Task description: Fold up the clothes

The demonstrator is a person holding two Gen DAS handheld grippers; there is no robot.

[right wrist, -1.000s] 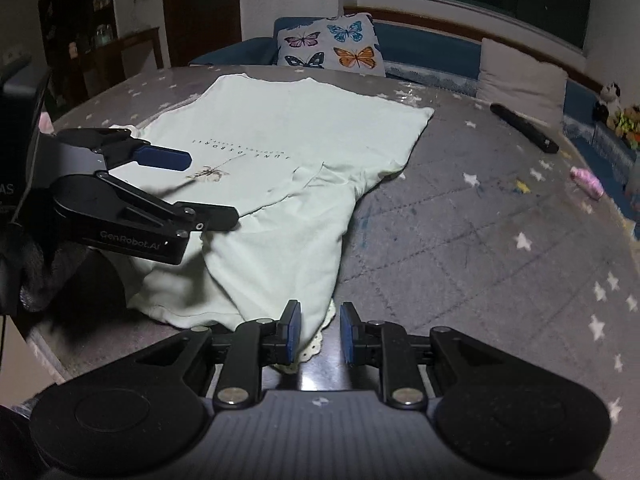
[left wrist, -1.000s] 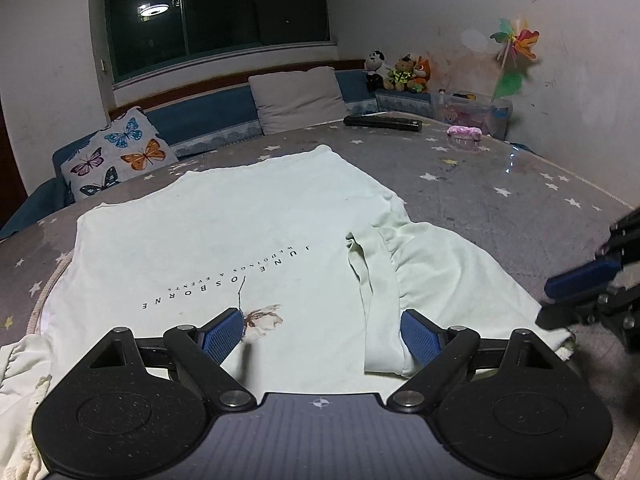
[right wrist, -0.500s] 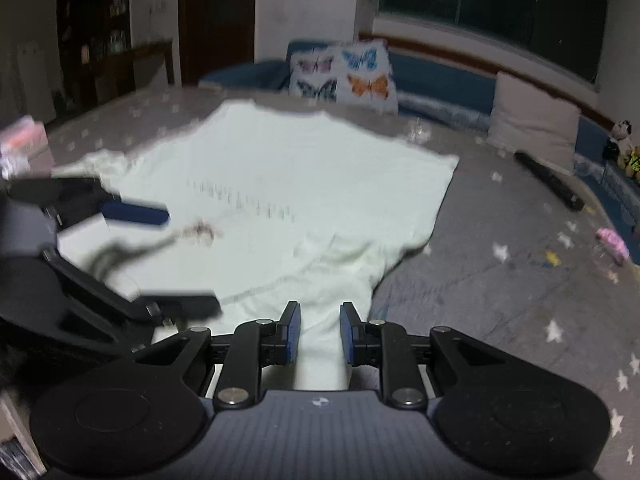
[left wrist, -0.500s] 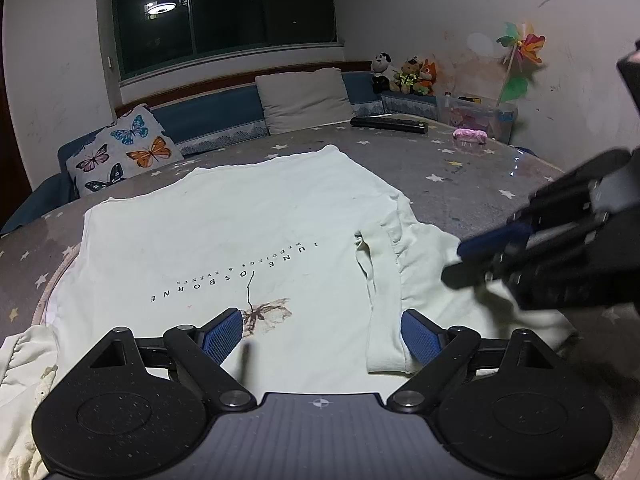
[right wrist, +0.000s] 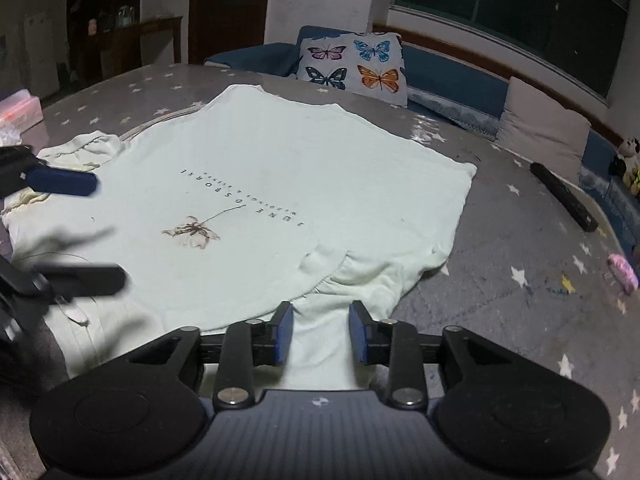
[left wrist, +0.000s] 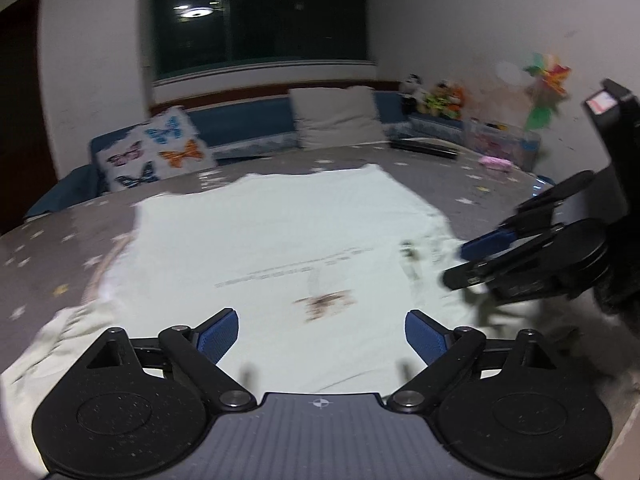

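Observation:
A pale green T-shirt (right wrist: 280,184) with dark lettering and a small brown print lies flat, print up, on the grey star-patterned table (right wrist: 520,240); it also shows in the left wrist view (left wrist: 288,240). Its ruffled sleeve (right wrist: 352,280) lies folded in just ahead of my right gripper (right wrist: 320,334), which is partly open and empty above it. My left gripper (left wrist: 322,334) is wide open and empty over the shirt's near edge. The other sleeve (right wrist: 80,152) is bunched at the far left.
A butterfly cushion (right wrist: 352,66) and a beige cushion (right wrist: 544,128) lean on the blue bench behind the table. A black bar (right wrist: 564,196) and a pink item (right wrist: 624,272) lie on the table's right. Toys (left wrist: 436,98) and a pinwheel (left wrist: 546,88) stand in the corner.
My right gripper has swung in from the table's edge over the folded sleeve and its jaws have opened a little. My left gripper has risen and pulled back; its view is blurred.

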